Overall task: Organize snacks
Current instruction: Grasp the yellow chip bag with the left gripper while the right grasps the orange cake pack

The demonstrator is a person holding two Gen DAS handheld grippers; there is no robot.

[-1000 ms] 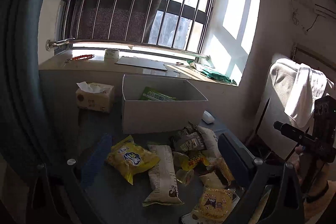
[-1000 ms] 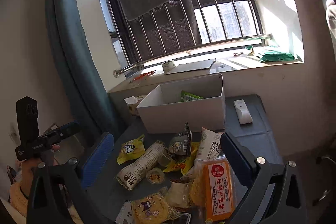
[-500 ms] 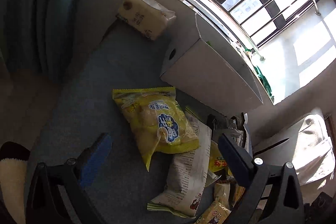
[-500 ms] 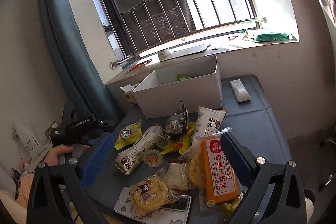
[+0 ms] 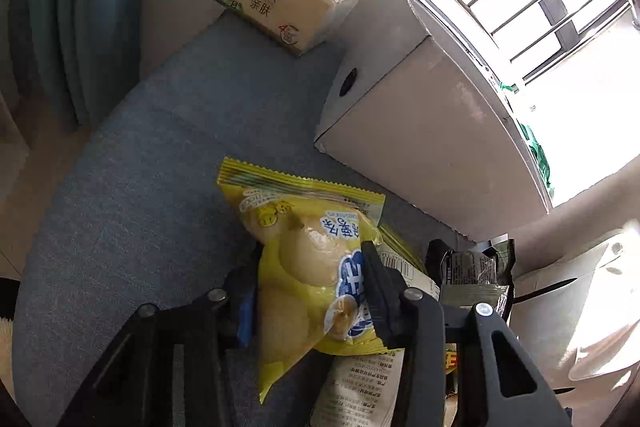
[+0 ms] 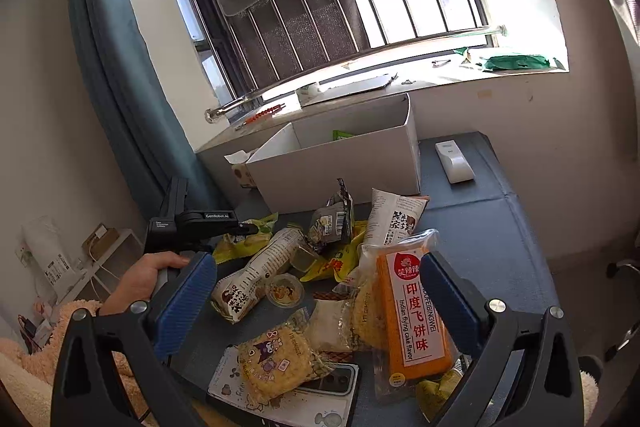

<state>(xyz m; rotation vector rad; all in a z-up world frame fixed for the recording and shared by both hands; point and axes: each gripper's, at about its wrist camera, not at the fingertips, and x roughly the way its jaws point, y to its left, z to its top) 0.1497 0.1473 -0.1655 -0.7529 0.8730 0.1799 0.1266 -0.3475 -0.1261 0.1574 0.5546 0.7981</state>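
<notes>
My left gripper [image 5: 310, 267] is shut on a yellow snack bag [image 5: 308, 251] that lies on the blue table [image 5: 132, 179]. In the right wrist view that gripper [image 6: 244, 229] is at the bag [image 6: 240, 239] left of the pile. A white open box [image 5: 420, 131] stands behind it; in the right wrist view the box [image 6: 344, 163] holds a green packet [image 6: 342, 135]. My right gripper [image 6: 316, 283] is open and empty above a pile of snacks: an orange flying-cake pack [image 6: 412, 311], a long white cracker pack [image 6: 260, 267], a Kuromi-print cake [image 6: 280, 359].
A tissue pack [image 5: 280, 7] lies at the table's far left corner by the wall. A white remote [image 6: 454, 161] lies right of the box. A phone [image 6: 332, 383] lies at the near edge. A blue curtain [image 6: 116, 59] hangs on the left.
My left gripper came down over the yellow bag and shut on it. My right gripper drifted slightly closer over the pile and stayed open.
</notes>
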